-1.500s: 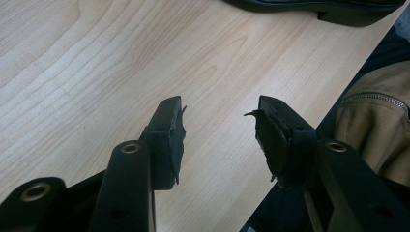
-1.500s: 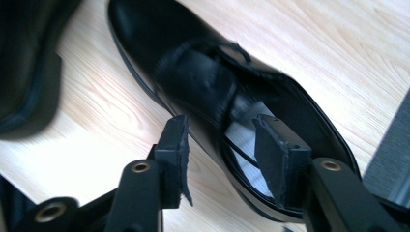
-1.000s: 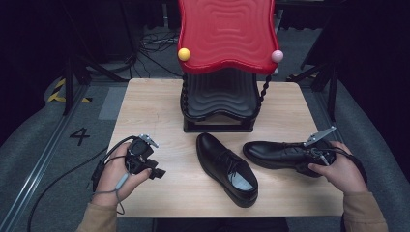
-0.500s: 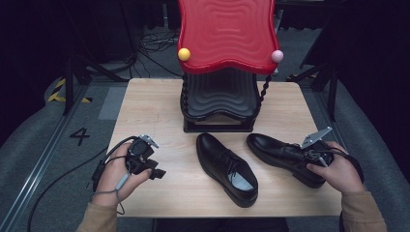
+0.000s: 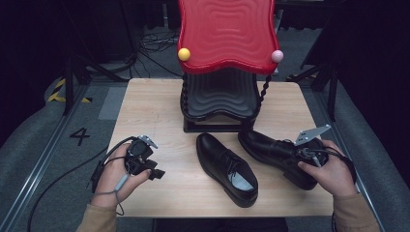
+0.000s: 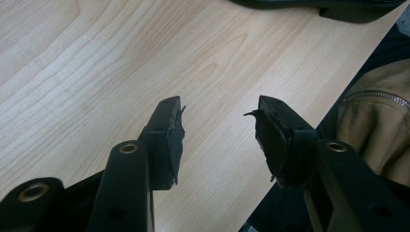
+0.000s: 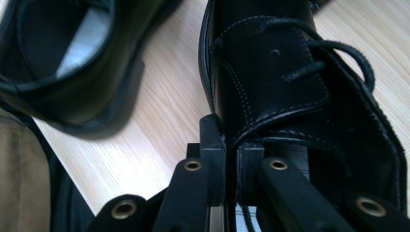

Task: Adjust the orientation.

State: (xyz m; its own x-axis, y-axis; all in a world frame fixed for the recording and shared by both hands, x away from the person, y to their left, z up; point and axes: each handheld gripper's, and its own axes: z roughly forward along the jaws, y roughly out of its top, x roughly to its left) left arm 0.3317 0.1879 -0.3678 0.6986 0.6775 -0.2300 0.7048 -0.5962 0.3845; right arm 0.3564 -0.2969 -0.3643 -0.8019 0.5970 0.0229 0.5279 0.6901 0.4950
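- Jaws of the right gripper (image 7: 231, 166) have just been closing and now pinch the side wall of the right shoe (image 5: 278, 153) at its opening, one jaw outside the leather, one inside; this shoe sits at the desk's right side, toe toward the rack.
- Left gripper (image 5: 145, 162) rests at the desk's left with its jaws apart and nothing between them.
- Risk, as I judge it: the grip holds only a thin leather edge, so the shoe's weight may swing the toe down or let the wall slip free; it could also knock the other shoe (image 5: 226, 168) just beside it.
- Pale wooden desk (image 5: 154, 111); red and black wavy rack (image 5: 226, 58) at its far edge; dark room, grey floor, cables.
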